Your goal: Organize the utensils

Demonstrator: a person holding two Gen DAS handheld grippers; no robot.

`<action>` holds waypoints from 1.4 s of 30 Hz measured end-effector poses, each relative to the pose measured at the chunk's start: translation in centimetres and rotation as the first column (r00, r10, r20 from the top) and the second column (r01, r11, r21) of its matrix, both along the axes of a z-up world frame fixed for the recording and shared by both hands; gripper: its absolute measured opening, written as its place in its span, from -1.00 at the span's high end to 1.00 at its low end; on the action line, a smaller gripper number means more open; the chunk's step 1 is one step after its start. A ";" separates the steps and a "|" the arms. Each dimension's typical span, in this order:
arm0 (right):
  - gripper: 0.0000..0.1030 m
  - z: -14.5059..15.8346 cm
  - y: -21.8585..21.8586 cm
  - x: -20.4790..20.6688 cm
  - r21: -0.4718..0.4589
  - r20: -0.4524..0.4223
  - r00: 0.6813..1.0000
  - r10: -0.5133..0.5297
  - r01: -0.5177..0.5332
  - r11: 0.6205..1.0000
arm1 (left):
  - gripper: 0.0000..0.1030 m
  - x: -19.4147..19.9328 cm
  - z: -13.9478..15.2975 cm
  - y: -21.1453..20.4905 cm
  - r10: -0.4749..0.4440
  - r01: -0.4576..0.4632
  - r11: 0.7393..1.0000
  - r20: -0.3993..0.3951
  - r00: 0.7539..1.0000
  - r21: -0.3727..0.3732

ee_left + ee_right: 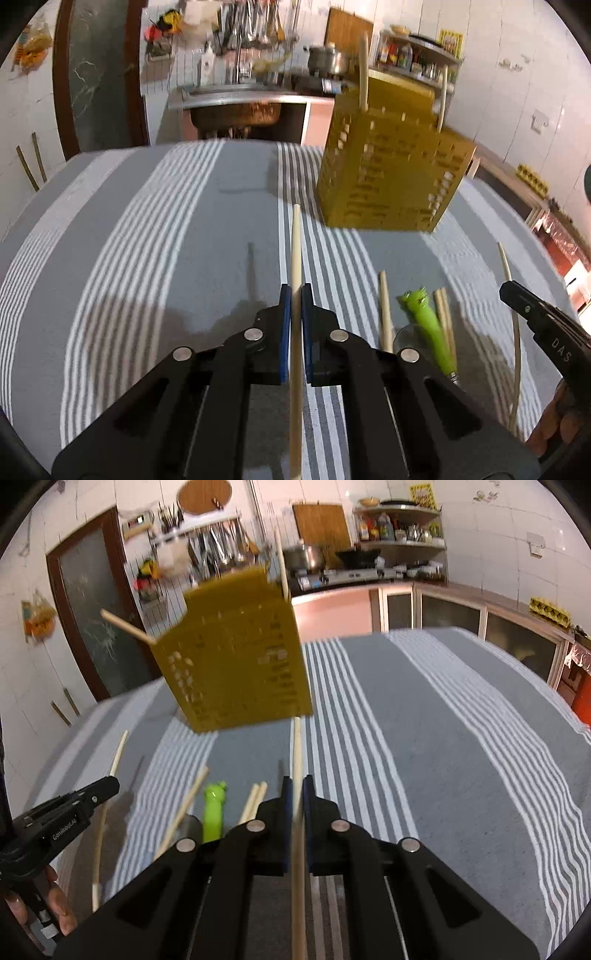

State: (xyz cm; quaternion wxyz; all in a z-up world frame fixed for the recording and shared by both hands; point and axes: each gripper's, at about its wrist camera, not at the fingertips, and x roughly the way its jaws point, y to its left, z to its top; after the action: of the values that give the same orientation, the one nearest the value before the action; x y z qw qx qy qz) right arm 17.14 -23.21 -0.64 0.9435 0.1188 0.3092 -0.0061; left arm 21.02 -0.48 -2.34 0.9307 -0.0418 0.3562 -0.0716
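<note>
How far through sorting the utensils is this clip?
Partway. Two chopsticks already stand in the yellow holder. In hand: the left gripper and the right gripper each clamp a chopstick. Left on the striped cloth: several loose chopsticks and a green-handled utensil.
</note>
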 end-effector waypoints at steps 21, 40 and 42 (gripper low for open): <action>0.88 5.7 0.2 -5.3 -0.033 0.328 0.945 -0.025 0.038 0.999 | 0.91 -5.1 5.3 2.2 0.038 -0.031 0.999 0.238 0.971 -0.033; 0.88 6.9 0.4 -6.2 -0.067 0.378 0.926 -0.022 0.051 0.996 | 0.91 -7.6 6.7 1.1 0.014 -0.015 1.000 0.363 0.932 -0.001; 0.88 7.5 0.4 -6.0 -0.068 0.375 0.927 -0.020 0.049 0.996 | 0.91 -7.5 7.3 1.2 0.011 -0.007 1.000 0.363 0.932 -0.013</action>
State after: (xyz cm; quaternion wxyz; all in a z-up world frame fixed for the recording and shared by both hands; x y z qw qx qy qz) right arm 11.19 -22.77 6.82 0.9887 0.0872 0.1212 -0.0116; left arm 13.56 0.72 4.97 0.9805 -0.0347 0.1778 -0.0756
